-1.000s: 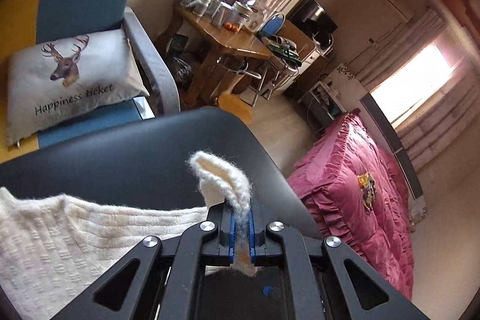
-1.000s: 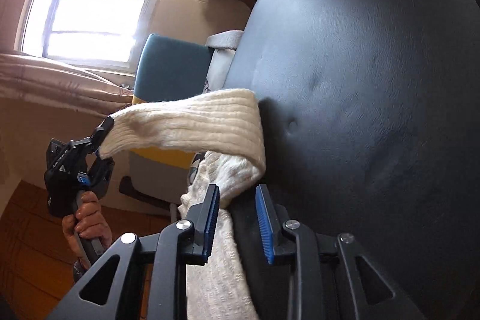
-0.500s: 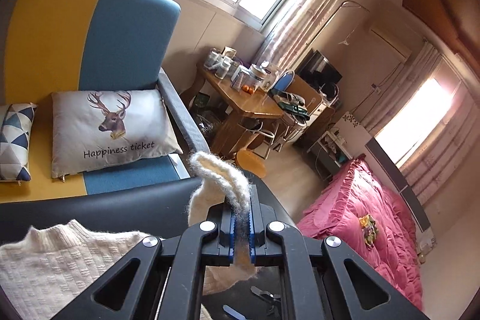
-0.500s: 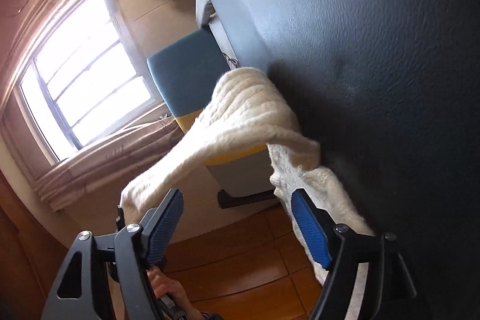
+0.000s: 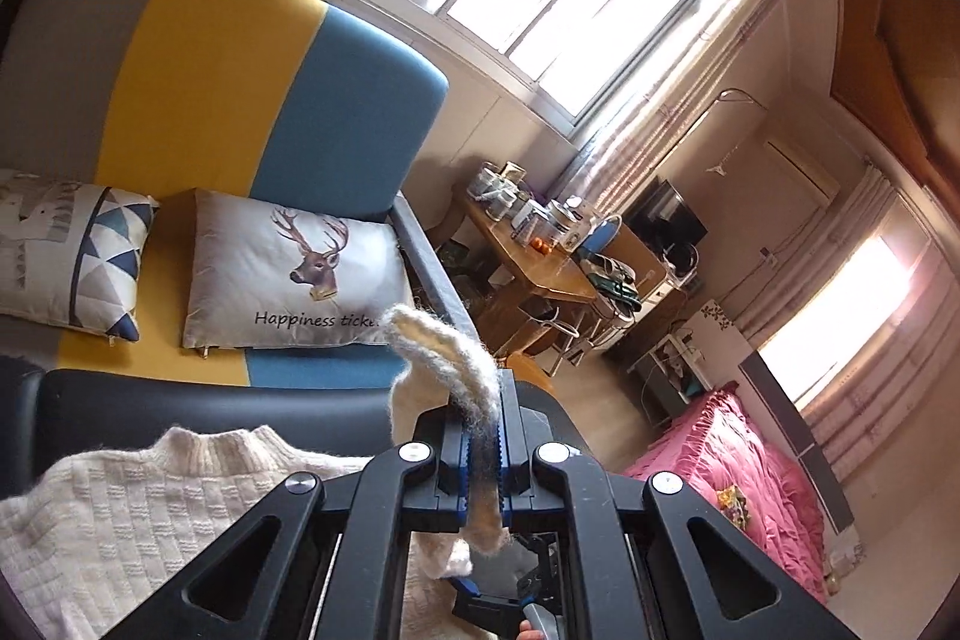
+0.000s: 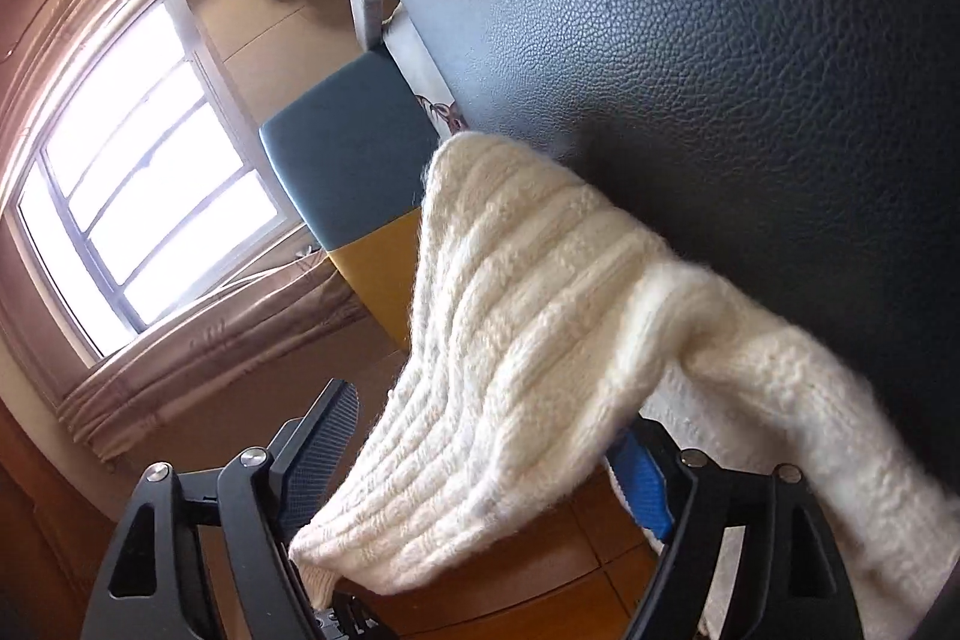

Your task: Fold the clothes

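the left gripper [image 5: 482,451] pinches the cuff of the cream sweater [image 5: 120,520] tight between its blue pads, carrying that sleeve [image 6: 498,340] up off the black table [image 6: 690,40]. the right gripper [image 6: 480,454] has its jaws opening wide, the sleeve draped loose between them and not pressed. it looks like the sleeve-fold step: the sleeve wants laying across the body, which lies flat on the table with its collar toward the sofa [image 5: 336,100]. next move calls for lowering the cuff onto the body, then letting go. the sleeve's long axis runs from the table edge out to the pinched cuff, hanging off the near side.
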Tool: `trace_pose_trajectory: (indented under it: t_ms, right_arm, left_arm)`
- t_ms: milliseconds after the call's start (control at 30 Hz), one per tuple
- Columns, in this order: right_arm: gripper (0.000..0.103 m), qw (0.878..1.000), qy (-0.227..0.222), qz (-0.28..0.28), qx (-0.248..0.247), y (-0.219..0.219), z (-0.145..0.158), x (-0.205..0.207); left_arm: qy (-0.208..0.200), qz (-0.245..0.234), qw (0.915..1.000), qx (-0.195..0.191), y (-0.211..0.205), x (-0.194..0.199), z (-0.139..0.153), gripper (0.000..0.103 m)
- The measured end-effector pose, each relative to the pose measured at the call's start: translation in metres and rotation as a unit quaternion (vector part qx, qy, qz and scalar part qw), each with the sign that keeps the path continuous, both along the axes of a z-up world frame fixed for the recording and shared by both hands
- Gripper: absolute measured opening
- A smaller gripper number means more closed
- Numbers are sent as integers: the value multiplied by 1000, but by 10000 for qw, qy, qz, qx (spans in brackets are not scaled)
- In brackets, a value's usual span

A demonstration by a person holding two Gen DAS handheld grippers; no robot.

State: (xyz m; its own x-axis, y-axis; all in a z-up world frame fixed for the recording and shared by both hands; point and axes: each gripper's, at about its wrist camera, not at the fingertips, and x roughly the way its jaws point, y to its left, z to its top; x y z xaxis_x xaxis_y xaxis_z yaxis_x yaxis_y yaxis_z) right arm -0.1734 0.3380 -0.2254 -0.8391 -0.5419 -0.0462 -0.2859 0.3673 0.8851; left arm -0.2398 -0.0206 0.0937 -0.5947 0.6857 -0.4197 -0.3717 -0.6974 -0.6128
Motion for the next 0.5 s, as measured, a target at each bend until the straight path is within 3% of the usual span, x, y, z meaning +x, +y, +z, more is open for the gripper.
trace_pose_trajectory:
  t_ms: [200,500]
  right_arm:
    - [82,9973,-77,106,718,-1,9,-7]
    - [82,9789,-4,627,1943,-8,26,-12]
  left_arm:
    - [-326,444,9984,118,-65,11,-49,7]
    - [-1339,1092,9846,-255,-133,39,-170,7]
